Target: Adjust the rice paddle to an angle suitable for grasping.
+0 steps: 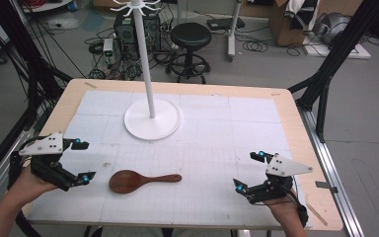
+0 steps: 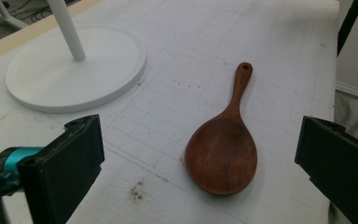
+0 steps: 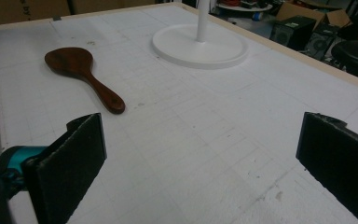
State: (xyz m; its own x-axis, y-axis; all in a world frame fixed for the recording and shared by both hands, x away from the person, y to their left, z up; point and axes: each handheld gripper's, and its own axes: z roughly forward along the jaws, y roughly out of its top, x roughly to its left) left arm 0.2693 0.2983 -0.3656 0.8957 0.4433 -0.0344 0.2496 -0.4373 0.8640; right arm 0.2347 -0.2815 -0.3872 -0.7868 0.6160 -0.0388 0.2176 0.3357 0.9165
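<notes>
The wooden spoon [image 1: 143, 180] lies flat on the table [image 1: 237, 123], just ahead of the left gripper [image 1: 82, 160], bowl nearest it, handle pointing away. Both grippers are released and empty; the right gripper [image 1: 249, 171] waits well apart. Likely the pickup: bring the left gripper over the neck, lower squarely, then close. The white stand [image 1: 152, 118] lies beyond.

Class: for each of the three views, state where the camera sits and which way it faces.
High view: above the near edge, looking down on the table, both hands and grippers.
Left gripper view: rides the left gripper, open jaws facing the wooden spoon.
Right gripper view: rides the right gripper, open jaws.
Shared: spoon, white stand.
</notes>
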